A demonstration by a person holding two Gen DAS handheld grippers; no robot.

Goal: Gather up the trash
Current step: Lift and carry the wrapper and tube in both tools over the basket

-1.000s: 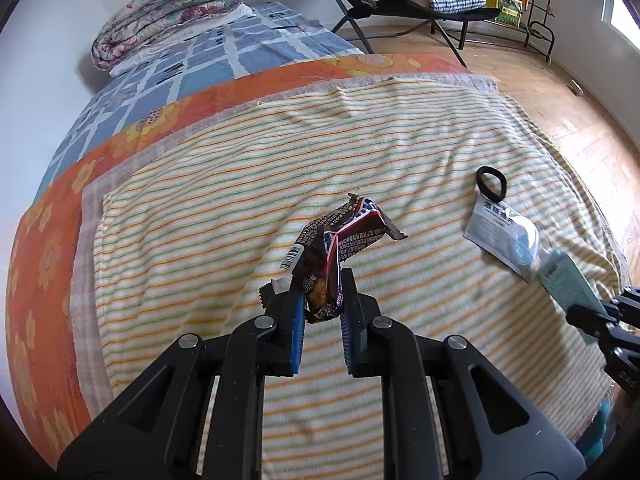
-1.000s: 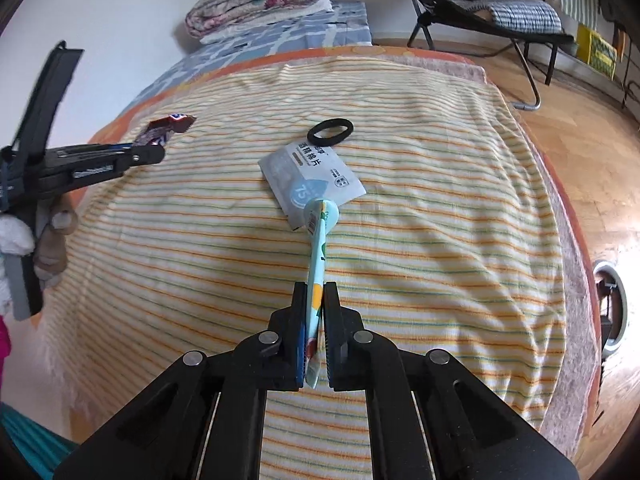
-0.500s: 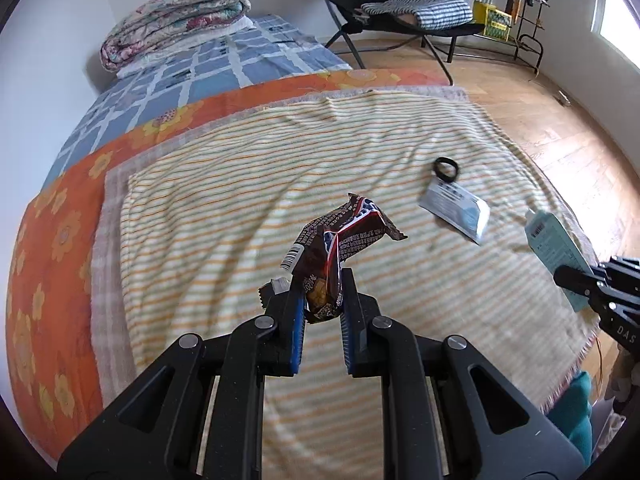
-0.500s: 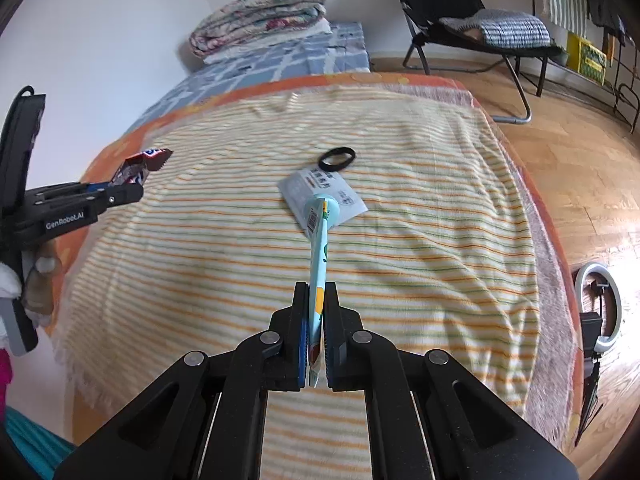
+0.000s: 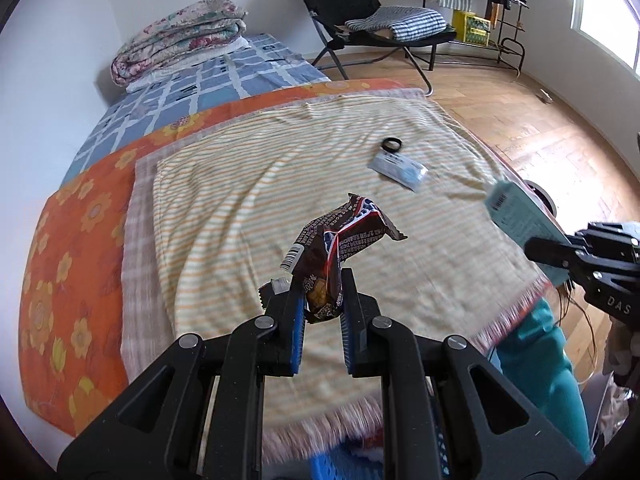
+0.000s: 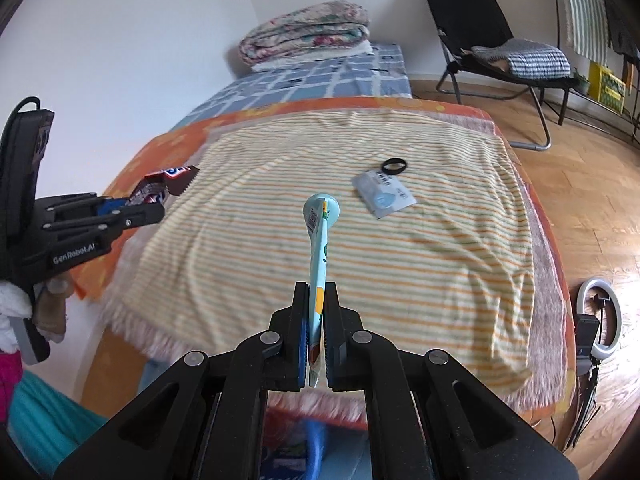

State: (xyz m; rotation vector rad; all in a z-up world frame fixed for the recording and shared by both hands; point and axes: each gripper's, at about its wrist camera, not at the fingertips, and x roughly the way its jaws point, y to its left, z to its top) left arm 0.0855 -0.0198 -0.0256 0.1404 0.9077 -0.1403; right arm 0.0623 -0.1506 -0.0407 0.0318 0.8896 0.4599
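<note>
My left gripper [image 5: 321, 292] is shut on a crumpled brown candy wrapper [image 5: 340, 240] and holds it above the near end of the striped blanket [image 5: 248, 208]. It also shows at the left of the right wrist view [image 6: 160, 208]. My right gripper [image 6: 318, 304] is shut on a flat light-blue packet [image 6: 320, 236], held edge-up above the blanket's near edge; the packet also shows in the left wrist view [image 5: 520, 216]. A white sachet [image 6: 382, 198] and a black ring [image 6: 394, 167] lie on the blanket further back.
The bed has an orange flowered sheet [image 5: 68, 240] and a folded quilt [image 5: 180, 36] at its head. A black folding chair [image 5: 360, 20] stands on the wood floor beyond. A ring light [image 6: 600, 316] sits by the bed's right side. Something blue [image 6: 316, 440] lies blurred below my grippers.
Both grippers have pulled back and up from the bed, each still holding its piece; the sachet and ring stay on the blanket and look further off.
</note>
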